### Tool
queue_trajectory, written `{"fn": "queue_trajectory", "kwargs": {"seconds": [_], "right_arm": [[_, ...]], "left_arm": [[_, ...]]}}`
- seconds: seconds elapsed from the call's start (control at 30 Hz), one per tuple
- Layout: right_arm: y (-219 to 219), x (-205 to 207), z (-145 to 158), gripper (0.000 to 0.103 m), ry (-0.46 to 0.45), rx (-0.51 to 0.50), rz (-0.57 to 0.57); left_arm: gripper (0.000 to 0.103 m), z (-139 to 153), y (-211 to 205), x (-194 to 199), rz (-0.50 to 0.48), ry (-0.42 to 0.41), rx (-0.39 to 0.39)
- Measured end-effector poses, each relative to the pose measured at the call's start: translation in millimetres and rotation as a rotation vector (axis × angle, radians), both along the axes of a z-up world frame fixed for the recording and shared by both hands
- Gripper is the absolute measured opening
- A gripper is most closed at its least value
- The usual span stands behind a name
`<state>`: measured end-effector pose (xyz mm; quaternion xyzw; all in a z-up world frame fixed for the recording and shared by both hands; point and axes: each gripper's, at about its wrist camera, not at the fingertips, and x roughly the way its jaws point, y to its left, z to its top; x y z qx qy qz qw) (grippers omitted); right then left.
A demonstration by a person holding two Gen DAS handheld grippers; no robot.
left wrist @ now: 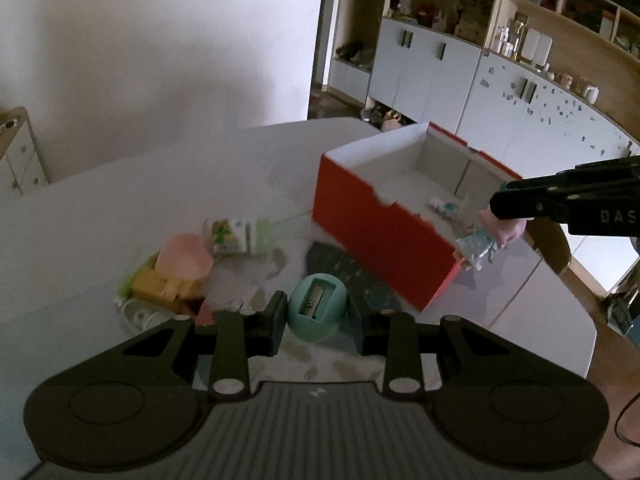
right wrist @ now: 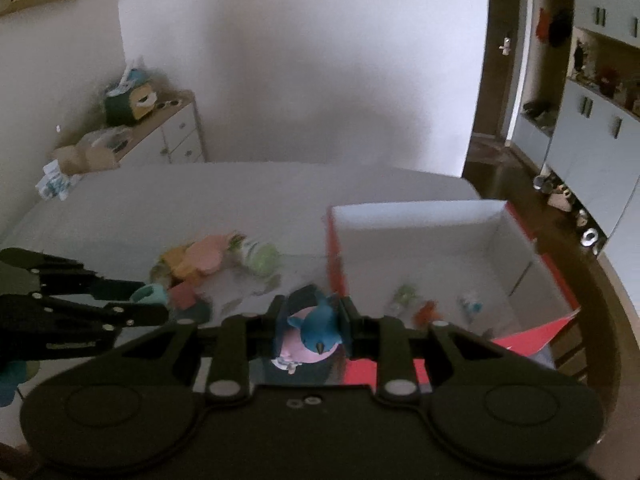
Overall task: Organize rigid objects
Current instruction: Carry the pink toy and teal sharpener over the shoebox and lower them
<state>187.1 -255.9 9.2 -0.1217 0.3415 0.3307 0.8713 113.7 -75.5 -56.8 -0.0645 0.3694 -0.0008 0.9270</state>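
Note:
My left gripper is shut on a teal egg-shaped pencil sharpener, held above the table; it also shows in the right wrist view. My right gripper is shut on a small pink and blue doll figure, seen in the left wrist view at the near corner of the red box. The open red box with a white inside holds a few small toys.
A pile of small things lies on the white table: a pink bowl-like piece, a yellow block, a green-and-white pack. A dark mat lies beside the box. Cabinets stand behind.

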Motion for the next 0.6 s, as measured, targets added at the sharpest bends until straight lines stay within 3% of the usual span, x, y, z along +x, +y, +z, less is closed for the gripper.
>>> {"fn": "queue_trajectory", "kwargs": {"seconds": [0.6], "right_arm": [[-69.7, 89.8, -8.8, 0.027, -0.005, 0.008, -0.015]], "left_arm": [[0.032, 15.5, -70.4, 87.8, 0.024, 0.000, 0.040]]}}
